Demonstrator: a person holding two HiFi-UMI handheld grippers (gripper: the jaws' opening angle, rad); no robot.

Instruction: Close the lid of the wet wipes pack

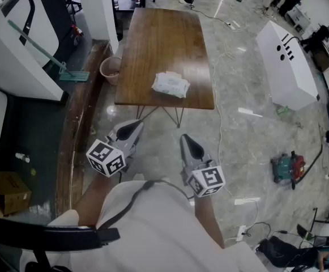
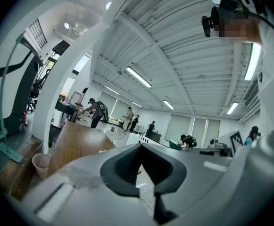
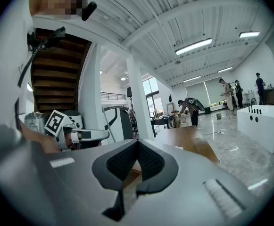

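The left claw [image 1: 132, 129] is held close to the person's body, short of the bench's [image 1: 164, 33] near edge. In its own view the left claw [image 2: 139, 147] has its 2 jaws drawn together with nothing between them.

The wet wipes pack [image 1: 171, 84] lies flat on the bench, close to the near edge and a little right of that edge's middle. It is too small here to tell how its lid sits.

The right claw [image 1: 189, 143] is also short of the near edge, and in its own view [image 3: 137, 145] the jaws are pressed together and empty.

I judge this to be the approach step, with neither claw near the pack. The next move calls for carrying both claws forward over the near edge. 1 would likely steady the pack while the other presses the lid down flat.
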